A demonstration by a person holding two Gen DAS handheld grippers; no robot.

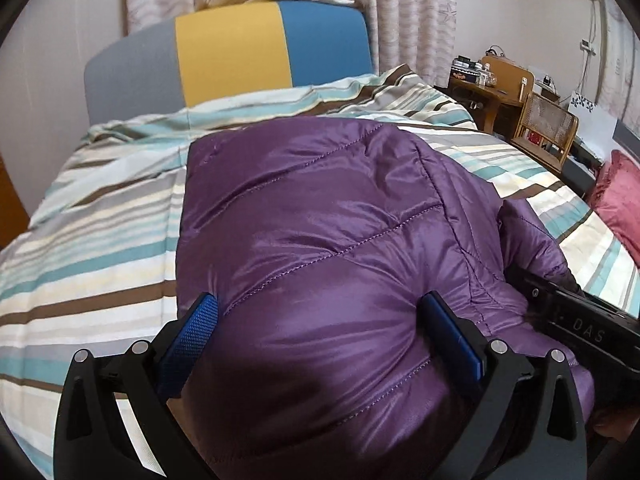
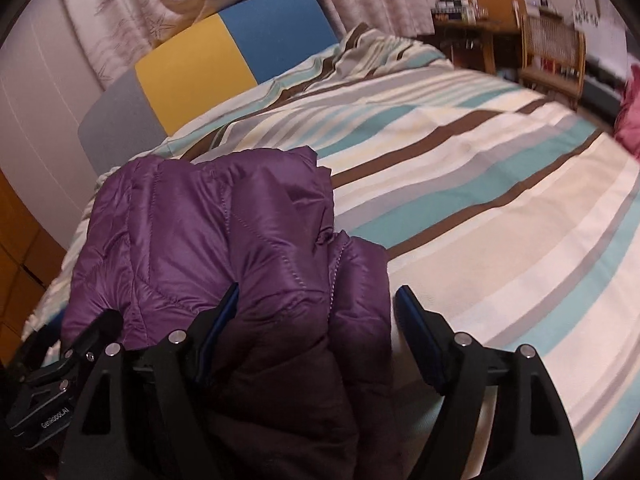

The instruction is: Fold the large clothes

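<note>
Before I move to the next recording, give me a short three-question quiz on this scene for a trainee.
1. True or false: the purple jacket lies on a striped bedcover.
2. What sits between the pads of the left gripper: A) a pillow, B) jacket fabric, C) nothing?
3. Fill in: the right gripper has its jaws ____, one pad clear of the jacket over the bedcover.

Key: 1 true; 2 B; 3 open.
</note>
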